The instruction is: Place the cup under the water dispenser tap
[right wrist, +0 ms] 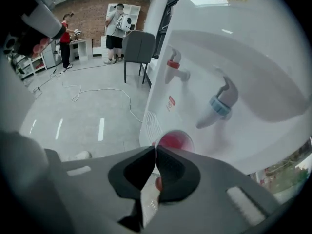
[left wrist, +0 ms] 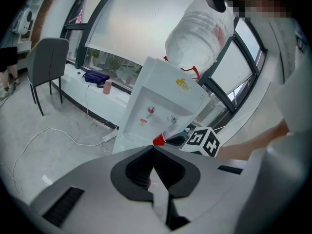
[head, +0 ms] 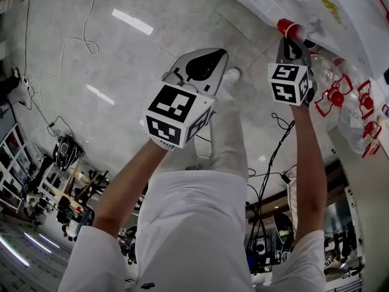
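Our right gripper (right wrist: 155, 150) has its jaws drawn narrow, pinching the near wall of the red plastic cup (right wrist: 174, 141) at the rim. The cup hangs mouth-up in the front recess of the white water dispenser (right wrist: 253, 57). It is lower than the dispenser's blue-collared tap (right wrist: 220, 105) and a little to one side of it. The dispenser's red-handled tap (right wrist: 174, 69) sits further off on that same side. We cannot tell whether the cup's base touches the dispenser's slotted drip tray (right wrist: 152, 123).

Our left gripper (left wrist: 154, 149) has its jaw tips together on nothing and is held well back from the dispenser's front.

We judge that the step in hand is setting the cup down under a spout, and the blue-collared one looks the nearer. To do it well, we should slide the cup sideways until its mouth sits squarely below that spout. We should hold it upright all the way, since a pinch on one thin wall lets a light cup swing or tilt.

Then we lower it until the base rests flat on the tray, and only then ease the jaws apart. We should open them just enough to free the rim and draw the gripper back from the dispenser without hooking the cup's edge, or the empty cup may tip. The left gripper has no part in this step, so it should stay away from the dispenser and the clear upturned water bottle (left wrist: 200, 33) on top.
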Demonstrator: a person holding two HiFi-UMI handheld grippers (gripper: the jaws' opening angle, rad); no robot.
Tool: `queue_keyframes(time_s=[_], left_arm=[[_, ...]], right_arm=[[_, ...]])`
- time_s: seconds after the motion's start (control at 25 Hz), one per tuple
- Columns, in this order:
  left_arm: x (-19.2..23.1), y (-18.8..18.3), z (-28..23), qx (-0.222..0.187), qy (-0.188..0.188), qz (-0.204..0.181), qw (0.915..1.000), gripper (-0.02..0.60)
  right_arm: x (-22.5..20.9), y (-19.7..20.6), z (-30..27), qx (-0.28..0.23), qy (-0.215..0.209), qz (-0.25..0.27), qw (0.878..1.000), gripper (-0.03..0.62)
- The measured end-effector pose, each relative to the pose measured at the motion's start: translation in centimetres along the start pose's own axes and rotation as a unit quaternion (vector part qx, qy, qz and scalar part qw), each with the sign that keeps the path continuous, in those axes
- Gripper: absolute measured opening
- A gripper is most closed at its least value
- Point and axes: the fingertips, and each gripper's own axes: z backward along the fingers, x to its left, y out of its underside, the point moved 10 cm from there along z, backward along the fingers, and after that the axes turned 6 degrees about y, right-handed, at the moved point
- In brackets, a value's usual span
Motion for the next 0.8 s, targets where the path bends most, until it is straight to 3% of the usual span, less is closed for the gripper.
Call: queue_keyframes(time_s=[0.4, 0.8], left_arm=[[-0.3, 0.3, -0.5, 0.002, 0.007, 0.0, 1.0, 0.0], [-0.6, 0.6, -1.2, 0.011, 0.009, -0.005, 0.9999, 0.0]], right_arm=[[-0.1, 0.2, -2.7, 0.017, -0.004, 0.077, 0.997, 0.021], [0.1, 0.8, -5.1, 0.041, -0.015, 0.117, 0.992, 0.023]])
